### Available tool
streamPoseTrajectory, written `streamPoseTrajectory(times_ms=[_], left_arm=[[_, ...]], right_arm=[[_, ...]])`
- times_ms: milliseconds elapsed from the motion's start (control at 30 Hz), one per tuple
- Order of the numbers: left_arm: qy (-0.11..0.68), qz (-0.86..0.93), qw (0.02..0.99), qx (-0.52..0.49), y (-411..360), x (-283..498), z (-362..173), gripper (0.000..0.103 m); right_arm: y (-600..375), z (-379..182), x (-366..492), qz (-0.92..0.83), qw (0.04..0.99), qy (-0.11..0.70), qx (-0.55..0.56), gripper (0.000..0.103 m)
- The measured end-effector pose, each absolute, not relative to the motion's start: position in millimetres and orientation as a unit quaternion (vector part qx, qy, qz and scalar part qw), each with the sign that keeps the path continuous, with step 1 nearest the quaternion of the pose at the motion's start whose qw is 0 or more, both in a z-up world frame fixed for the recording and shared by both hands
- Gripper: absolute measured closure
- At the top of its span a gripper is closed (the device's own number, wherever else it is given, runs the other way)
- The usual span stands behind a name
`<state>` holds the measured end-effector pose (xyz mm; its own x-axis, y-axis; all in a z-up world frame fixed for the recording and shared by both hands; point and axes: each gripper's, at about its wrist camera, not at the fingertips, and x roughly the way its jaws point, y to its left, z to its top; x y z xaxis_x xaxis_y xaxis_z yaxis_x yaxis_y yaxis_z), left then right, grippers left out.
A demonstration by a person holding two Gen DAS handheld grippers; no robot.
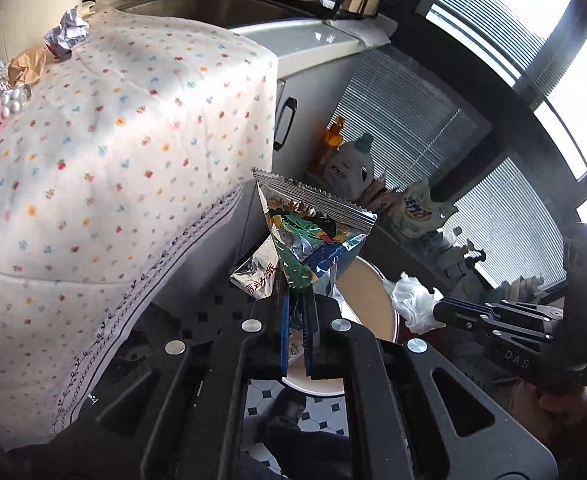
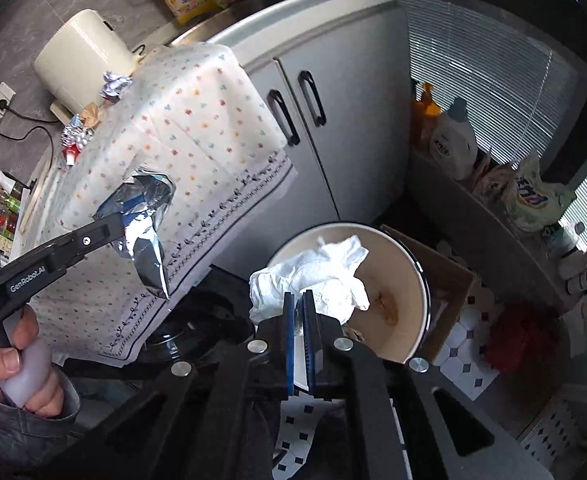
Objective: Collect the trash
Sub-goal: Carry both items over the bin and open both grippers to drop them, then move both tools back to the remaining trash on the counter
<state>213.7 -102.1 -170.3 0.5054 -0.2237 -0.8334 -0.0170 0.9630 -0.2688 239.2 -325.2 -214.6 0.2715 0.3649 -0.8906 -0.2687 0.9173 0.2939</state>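
My left gripper is shut on a shiny snack wrapper and holds it in the air beside the table, above the cream trash bin. It also shows in the right wrist view with the wrapper. My right gripper is shut on a crumpled white tissue over the bin; the tissue shows in the left wrist view. More trash lies on the floral tablecloth: a crumpled foil ball, brown paper, a pill blister.
A cream appliance stands at the table's far end. Grey cabinet doors are behind the bin. A cardboard box sits to the right of the bin. Detergent bottles stand on a ledge by the window blinds.
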Motion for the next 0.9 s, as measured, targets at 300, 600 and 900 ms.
streamPoseTrajectory(times_ms=[300,600,900], left_arm=[[0.531,-0.093,0.837,-0.096,-136,219,-201,0.097],[0.538,-0.141,0.826,-0.089,-161,231,-207,0.058],[0.494,-0.108,0.858,-0.091,-121,227,-168,0.018]], right_arm=[[-377,-226,229,0.144,0.802,0.575,0.071,0.058],[-404,-218,224,0.103,0.812,0.568,0.093,0.058],[-373,-188,239,0.114,0.830,0.539,0.082,0.042]])
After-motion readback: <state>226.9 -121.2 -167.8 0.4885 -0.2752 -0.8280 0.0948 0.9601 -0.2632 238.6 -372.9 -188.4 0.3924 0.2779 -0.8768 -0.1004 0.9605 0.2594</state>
